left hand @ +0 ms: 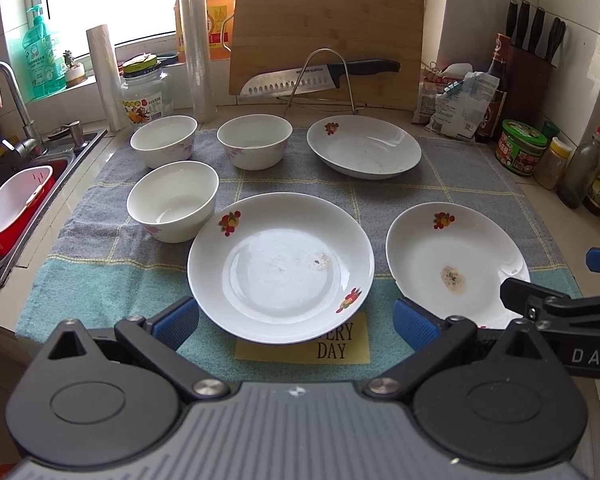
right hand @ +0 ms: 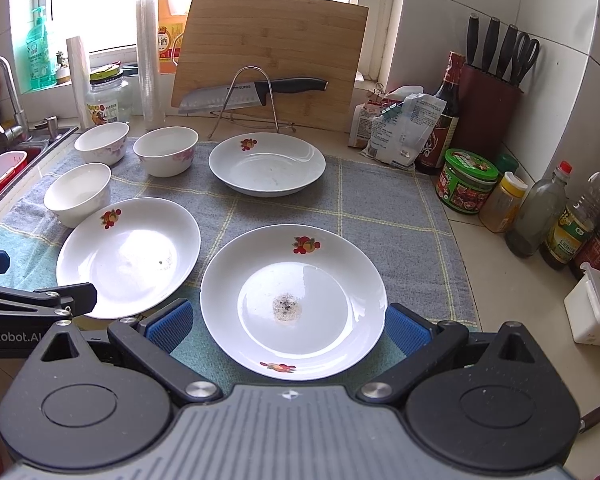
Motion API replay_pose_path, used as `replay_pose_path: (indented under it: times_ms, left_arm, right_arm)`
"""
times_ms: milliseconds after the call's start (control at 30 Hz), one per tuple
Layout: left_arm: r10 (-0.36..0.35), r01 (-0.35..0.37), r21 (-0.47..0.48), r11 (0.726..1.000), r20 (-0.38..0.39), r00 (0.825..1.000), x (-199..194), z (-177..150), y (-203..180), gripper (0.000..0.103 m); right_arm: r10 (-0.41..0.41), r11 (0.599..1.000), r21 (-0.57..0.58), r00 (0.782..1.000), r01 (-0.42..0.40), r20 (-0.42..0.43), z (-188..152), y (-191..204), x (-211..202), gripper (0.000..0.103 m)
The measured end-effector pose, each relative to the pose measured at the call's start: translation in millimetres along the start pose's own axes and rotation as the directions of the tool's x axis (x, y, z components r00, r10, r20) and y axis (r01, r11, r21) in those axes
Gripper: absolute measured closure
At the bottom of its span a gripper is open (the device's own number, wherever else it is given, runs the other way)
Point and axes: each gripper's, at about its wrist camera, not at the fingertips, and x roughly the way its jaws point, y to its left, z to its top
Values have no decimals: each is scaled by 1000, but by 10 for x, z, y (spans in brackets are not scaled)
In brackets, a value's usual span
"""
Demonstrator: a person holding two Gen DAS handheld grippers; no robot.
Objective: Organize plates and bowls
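So the tabletop (right hand: 512, 280) has a big blue-grey checked towel (right hand: 380, 208) spread over it, and all the dishes sit on that. Behind it a wooden cutting board (left hand: 328, 36) leans against the window, with a knife (left hand: 320, 76) resting across a wire rack in front of it. Three white plates with little fruit prints: the middle plate (left hand: 280, 268) sits right ahead of the left tongs (left hand: 296, 322), the right plate (right hand: 294, 304) with a crusty spot in its centre sits right ahead of the right tongs (right hand: 288, 326), and the far plate (left hand: 364, 146) is further back near the rack. Both pairs of tongs are spread wide, gripping nothing, each hovering at the near rim of its plate. Three white bowls (left hand: 172, 206) are clustered on the left side of the towel, near the sink (left hand: 4, 200), the closest one just beside the middle plate.
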Motion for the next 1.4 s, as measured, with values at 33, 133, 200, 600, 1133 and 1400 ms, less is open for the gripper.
replay_pose_path:
  times_ms: [33,133,200,600,1133,1400]
  left_arm:
    - [0,0,0,1000,1,1000,1,2,-1,1]
    - [-1,1,2,1000,2,1000,3,2,-6,1]
    - [-5,5,3,1000,5,1000,8,6,-14,1]
    - [-63,62,27,998,18,998,40,-2,-59,1]
    - [-82,83,15,996,-20,996,157,-30,-84,1]
    - [-64,64,-12,998,-40,997,234,7,-61,1]
  right_arm:
    - [1,1000,0,1000,-1,1,0,0,0,0]
    - [8,1000,4,1000,-8,7,-13,-10,2,0]
    - [22,1000,5,1000,-22,16,-27,-22,1,0]
    - [113,993,-54,988,-108,108,-188,-112,-32,0]
    - [153,986,-65,988,-154,-27,-704,-346,534,0]
    - [172,983,-59,982,-176,-73,-776,-442,865,0]
